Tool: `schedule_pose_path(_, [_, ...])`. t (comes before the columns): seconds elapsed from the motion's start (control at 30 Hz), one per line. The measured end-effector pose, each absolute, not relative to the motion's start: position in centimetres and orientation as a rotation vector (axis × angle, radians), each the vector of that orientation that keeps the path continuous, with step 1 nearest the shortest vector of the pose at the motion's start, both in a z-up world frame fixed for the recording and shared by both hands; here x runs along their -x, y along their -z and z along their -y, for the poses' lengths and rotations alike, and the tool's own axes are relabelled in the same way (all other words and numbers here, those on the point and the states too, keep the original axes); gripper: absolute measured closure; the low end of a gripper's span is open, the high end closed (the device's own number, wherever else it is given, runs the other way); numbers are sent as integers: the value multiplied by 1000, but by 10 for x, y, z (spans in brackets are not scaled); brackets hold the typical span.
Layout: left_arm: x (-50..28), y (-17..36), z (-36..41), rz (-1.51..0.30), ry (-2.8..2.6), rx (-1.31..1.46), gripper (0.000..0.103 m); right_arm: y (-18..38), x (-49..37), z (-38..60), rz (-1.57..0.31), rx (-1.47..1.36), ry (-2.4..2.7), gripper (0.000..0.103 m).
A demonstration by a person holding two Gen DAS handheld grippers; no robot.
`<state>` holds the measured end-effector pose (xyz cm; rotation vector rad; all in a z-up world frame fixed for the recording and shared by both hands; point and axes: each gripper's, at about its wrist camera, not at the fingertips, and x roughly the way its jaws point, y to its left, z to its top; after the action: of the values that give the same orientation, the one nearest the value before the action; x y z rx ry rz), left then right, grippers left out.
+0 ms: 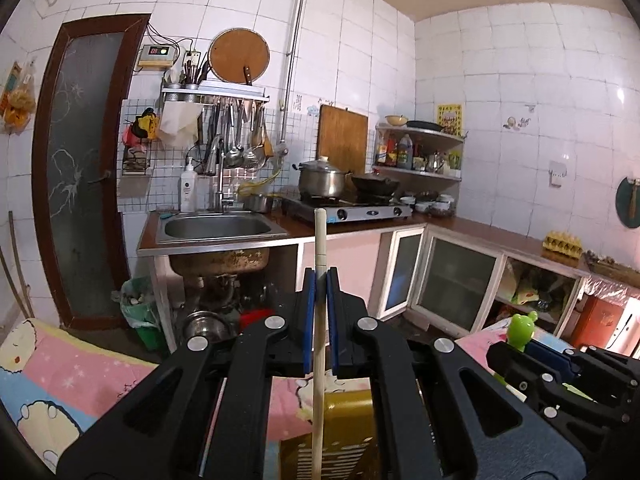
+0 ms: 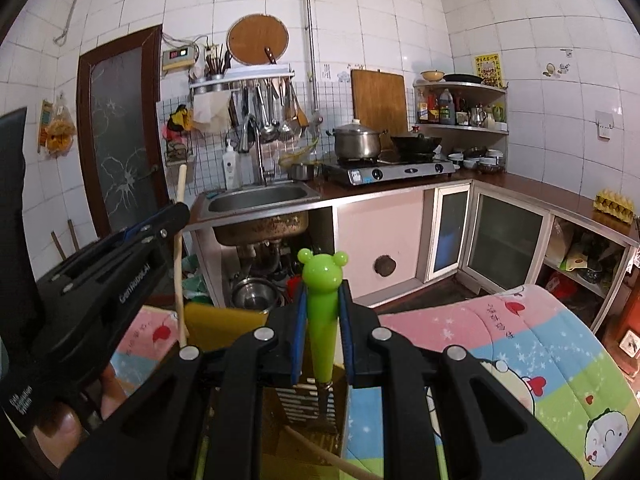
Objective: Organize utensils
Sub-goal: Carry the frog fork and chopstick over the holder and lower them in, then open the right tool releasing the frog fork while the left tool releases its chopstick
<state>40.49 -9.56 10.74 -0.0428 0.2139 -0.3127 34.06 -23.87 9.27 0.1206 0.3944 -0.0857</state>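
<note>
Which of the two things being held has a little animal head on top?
The green utensil in the right gripper: its handle ends in a round-eared head. The left gripper holds a plain wooden chopstick.

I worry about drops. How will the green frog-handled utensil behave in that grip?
The green frog-handled utensil looks glossy, so it may slip. Its handle tapers downward between the right gripper's jaws, so the wider frog head should resist sliding through. It appears rigid plastic, probably light.

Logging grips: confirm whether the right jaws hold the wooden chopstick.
No, the right gripper clamps the green frog-handled utensil; the left gripper holds the wooden chopstick.
</note>
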Motion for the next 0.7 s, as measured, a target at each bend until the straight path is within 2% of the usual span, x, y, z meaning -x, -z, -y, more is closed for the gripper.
schedule_pose_path(0.17, [-396,-107,82,-252,280,35,98,-88,-335,240,-424,-104,95,85])
schedule_pose_path(0.23, [-388,-111,74,-262,269,31,92,-91,-332,239,-434,-95,99,81])
schedule_pose_path(0.3, [-374,-117,64,-267,252,26,69,-99,-323,239,-421,-86,118,52])
schedule_pose_path(0.4, [-349,-126,49,-255,211,8,44,-113,-304,239,-406,-72,124,49])
schedule_pose_path(0.47, [-330,-130,35,-263,189,2,34,-120,-288,240,-403,-70,130,49])
schedule_pose_path(0.5, [-324,-131,31,-270,185,3,25,-123,-281,240,-403,-73,131,48])
schedule_pose_path(0.6, [-297,-131,14,-289,158,6,5,-123,-253,242,-417,-91,126,40])
schedule_pose_path(0.7, [-273,-124,4,-305,142,-7,5,-113,-229,240,-449,-98,129,33])
